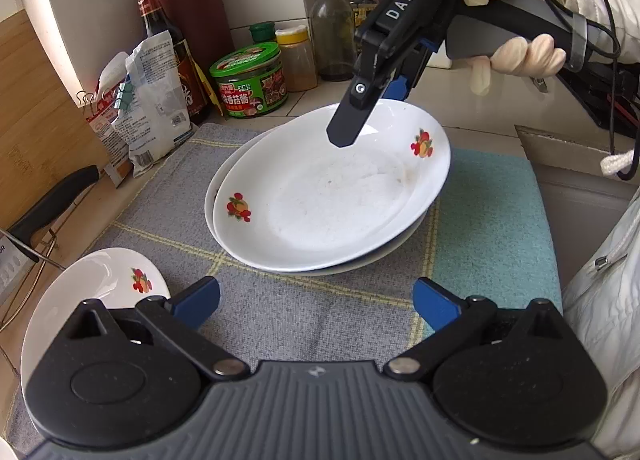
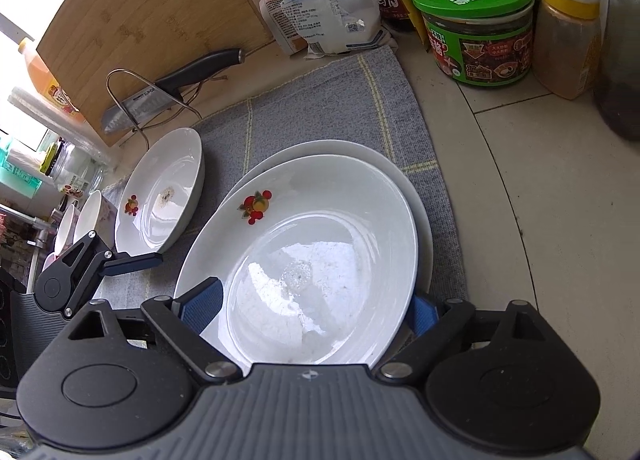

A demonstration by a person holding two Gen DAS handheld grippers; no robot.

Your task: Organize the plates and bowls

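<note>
A white deep plate with fruit prints (image 1: 320,195) lies tilted on a plain white plate (image 1: 368,266) on the grey mat (image 1: 280,316). My right gripper (image 1: 374,115) straddles its far rim, one finger above and one below, with the jaws wide apart; in the right wrist view the plate (image 2: 312,260) sits between the blue pads (image 2: 204,302). My left gripper (image 1: 316,302) is open and empty, in front of the stack. A second fruit-print plate (image 1: 92,292) lies at the left, also shown in the right wrist view (image 2: 160,191). Small bowls (image 2: 86,219) stand beyond it.
A green-lidded jar (image 1: 250,79), a yellow-capped jar (image 1: 296,59), bottles, a knife block and clipped bags (image 1: 148,107) line the back. A bamboo board (image 2: 140,27) and a knife on a wire rack (image 2: 168,91) stand left. A teal cloth (image 1: 492,227) lies to the right.
</note>
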